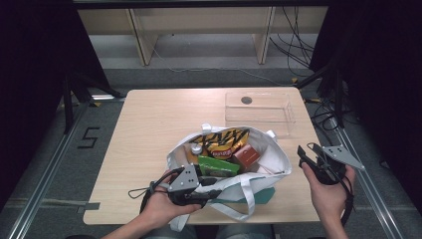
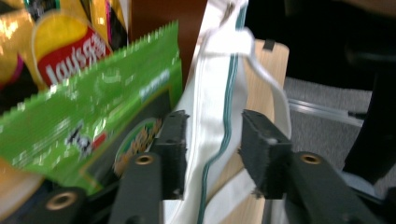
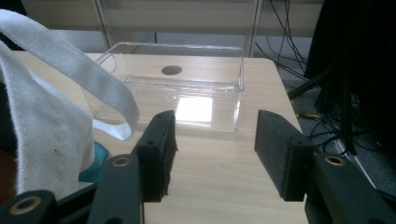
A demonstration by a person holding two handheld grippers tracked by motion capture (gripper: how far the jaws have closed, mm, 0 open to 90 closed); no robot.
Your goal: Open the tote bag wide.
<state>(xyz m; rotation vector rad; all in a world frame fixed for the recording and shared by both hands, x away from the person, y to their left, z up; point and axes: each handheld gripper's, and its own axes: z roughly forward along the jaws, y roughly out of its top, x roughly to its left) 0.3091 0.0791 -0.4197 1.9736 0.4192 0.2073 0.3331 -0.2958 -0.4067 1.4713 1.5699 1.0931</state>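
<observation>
Judging from the scene, the work of emptying the white tote bag (image 1: 259, 164) has hardly begun: the clear plastic box (image 1: 259, 107) at the far right of the table (image 1: 149, 129) has no snack in it, and all packets sit in the bag, which lies open at the near middle of the table. The left gripper (image 2: 210, 135) is at the near rim of the bag; its fingers (image 2: 173, 144) are spread, with the white cloth edge and its green seam between them, and the pads do not seem to press it. Just beside them lies the green snack packet (image 2: 93, 112). The right gripper (image 3: 212, 149) hovers at the right of the bag with fingers spread and nothing between them, pointing toward the box. On the yellow chip bag (image 2: 65, 51) the red logo appears to read "Lay's", seen upside down. The print on the green packet is too blurred to read. A "5" (image 1: 88, 138) is marked on the floor at the left.
</observation>
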